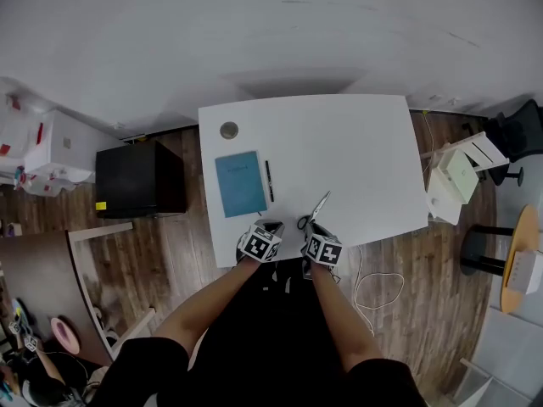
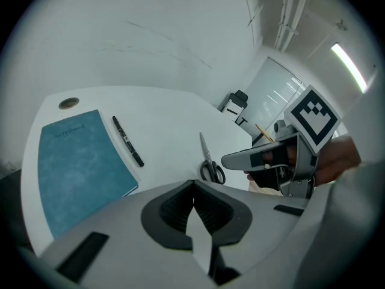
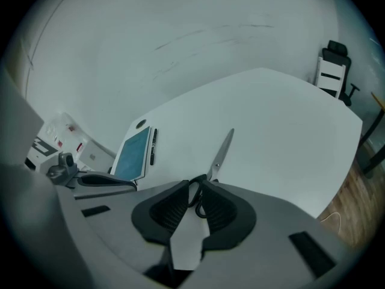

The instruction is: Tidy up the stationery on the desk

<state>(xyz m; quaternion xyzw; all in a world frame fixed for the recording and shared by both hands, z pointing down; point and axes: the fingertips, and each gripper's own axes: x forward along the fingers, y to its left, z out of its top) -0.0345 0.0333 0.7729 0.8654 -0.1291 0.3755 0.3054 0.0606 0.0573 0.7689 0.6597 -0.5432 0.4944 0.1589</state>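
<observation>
- Head view: the scissors [image 1: 317,209] lie flat near the front edge of the white desk [image 1: 365,142], blades closed and pointing away from the person. The right gripper [image 1: 310,231] is at their handle end. The left gripper [image 1: 271,227] is just beside it. A blue notebook [image 1: 240,183] and a pen [image 1: 269,181] lie side by side further left.
- Left gripper view: its tongs are pressed together with nothing between them. The scissors [image 2: 207,161] lie a little beyond them, untouched by this side.
- Right gripper view: the tongs stand narrow and are closed on the black handle loops, while the blade [image 3: 222,152] runs out over the desk beyond them.
- Handling, as I judge it: the scissors are light, stiff and metal-bladed, so they should lift in one piece. The loops are the sensible hold (blunt, thicker than the blades), though the tip may swing down from a grip so far back. The pen looks likely to roll, and the notebook is thin and flat, so it is best taken at an edge.
</observation>
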